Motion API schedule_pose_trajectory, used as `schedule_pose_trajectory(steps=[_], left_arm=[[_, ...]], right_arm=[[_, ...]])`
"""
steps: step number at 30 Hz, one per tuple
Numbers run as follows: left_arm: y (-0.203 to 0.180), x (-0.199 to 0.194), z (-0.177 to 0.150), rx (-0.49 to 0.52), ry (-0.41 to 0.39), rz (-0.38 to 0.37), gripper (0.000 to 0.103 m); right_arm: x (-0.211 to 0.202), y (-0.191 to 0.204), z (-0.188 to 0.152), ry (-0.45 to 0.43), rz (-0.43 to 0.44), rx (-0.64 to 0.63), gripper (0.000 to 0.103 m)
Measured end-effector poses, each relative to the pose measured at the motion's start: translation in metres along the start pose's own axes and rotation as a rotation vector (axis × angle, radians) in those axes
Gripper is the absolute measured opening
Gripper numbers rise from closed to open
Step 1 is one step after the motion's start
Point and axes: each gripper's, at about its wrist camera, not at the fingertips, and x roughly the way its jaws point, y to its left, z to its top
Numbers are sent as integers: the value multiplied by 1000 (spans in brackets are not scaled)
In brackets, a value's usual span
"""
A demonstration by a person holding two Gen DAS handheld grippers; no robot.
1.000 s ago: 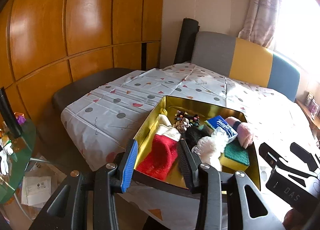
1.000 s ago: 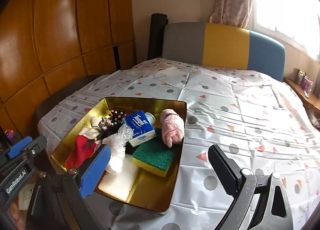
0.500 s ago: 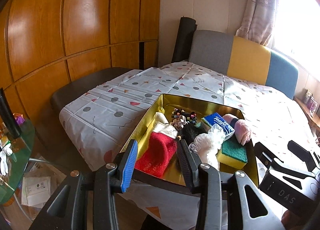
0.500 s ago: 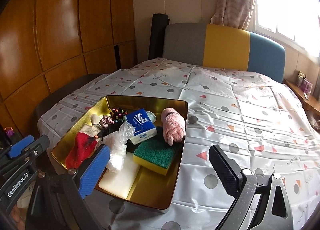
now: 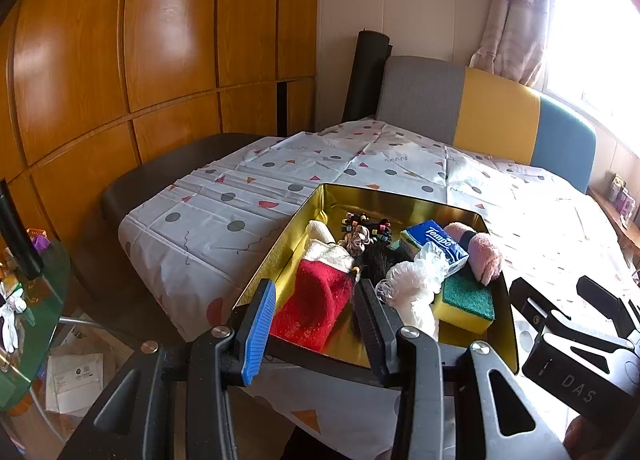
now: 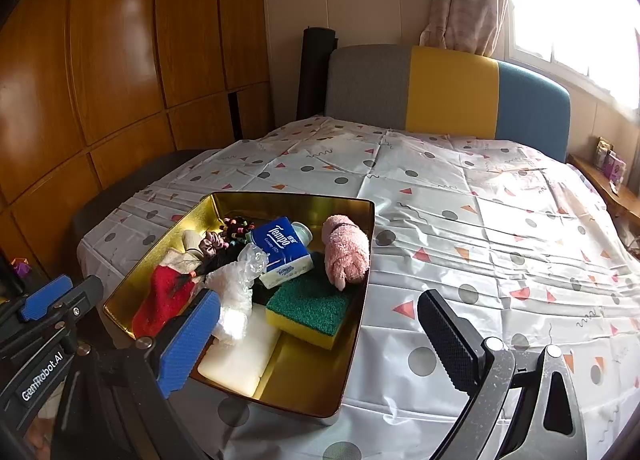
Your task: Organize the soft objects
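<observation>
On the near part of the table, over a white tablecloth (image 6: 460,196) printed with dots and triangles, sits a shallow gold metal tray (image 6: 358,324) with glossy walls. Inside it lie the soft things: a fuzzy red sock (image 5: 316,300) with a pale cuff at the left, a rolled pink fluffy towel (image 6: 346,250) against the right wall, a yellow sponge with a coarse green scouring face (image 6: 310,310), a smooth white block (image 6: 236,360), crinkled clear plastic wrap (image 6: 236,280), a blue Tempo tissue pack (image 6: 282,246), a scrunchie and beaded hair ties (image 6: 236,226). Both grippers hover empty at the tray's near edge: the left gripper (image 5: 316,324) partly spread, the right gripper (image 6: 320,336) spread wide.
</observation>
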Motion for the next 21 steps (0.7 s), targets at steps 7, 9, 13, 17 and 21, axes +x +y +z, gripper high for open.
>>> schedule_pose_trajectory(steps=[7, 9, 13, 17, 21], left_arm=[[0, 0, 0, 3, -1, 2, 41], [0, 0, -1, 6, 1, 2, 41], [0, -1, -1, 6, 0, 2, 41], [-1, 0, -1, 7, 1, 2, 41], [0, 0, -2, 10, 4, 2, 41]], right_arm=[[-1, -1, 0, -1, 0, 4, 100], [-1, -1, 0, 0, 0, 4, 100], [-1, -1, -1, 0, 0, 2, 100], [-1, -2, -1, 2, 0, 8, 100], [-2, -2, -2, 4, 1, 7, 100]])
